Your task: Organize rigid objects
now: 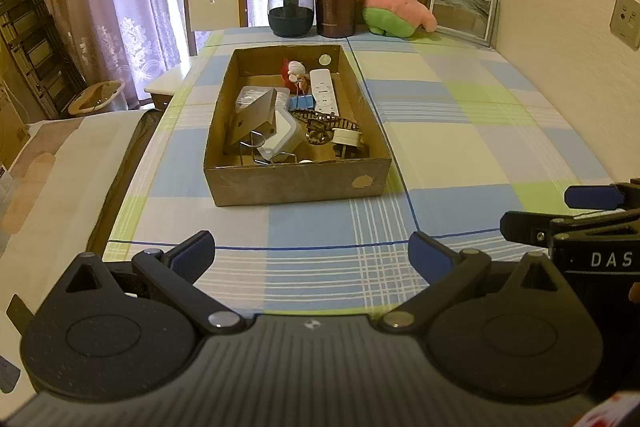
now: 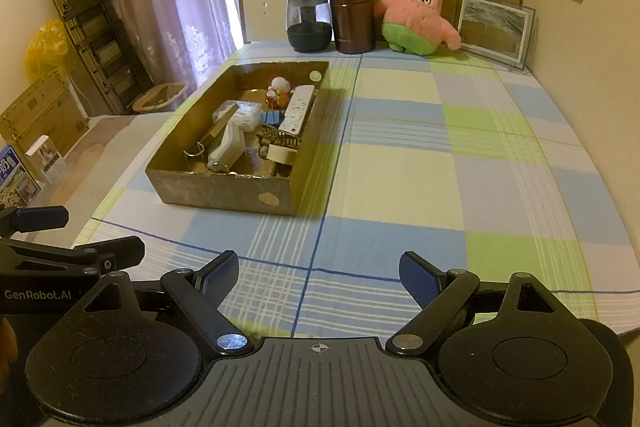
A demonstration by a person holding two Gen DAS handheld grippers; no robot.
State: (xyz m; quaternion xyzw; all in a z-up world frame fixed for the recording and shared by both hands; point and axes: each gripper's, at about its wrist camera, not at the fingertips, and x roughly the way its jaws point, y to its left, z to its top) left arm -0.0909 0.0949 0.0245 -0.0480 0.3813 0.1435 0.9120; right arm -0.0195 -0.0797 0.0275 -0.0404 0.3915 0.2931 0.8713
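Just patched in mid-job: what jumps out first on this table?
The open brown cardboard box crammed with small items, among them a white remote control, sits on the checked tablecloth. At the table's far edge a pink star-shaped plush toy stands beside a brown metal canister. Both grippers hover open, empty.

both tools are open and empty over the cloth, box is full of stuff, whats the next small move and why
Probably ease the right tool forward toward the box and line it up over the white remote. Both tools, the left tool too, stand open and hold nothing, short of the box. The remote lies along the box's right wall, on top and uncovered, so it looks like the easiest first pick.
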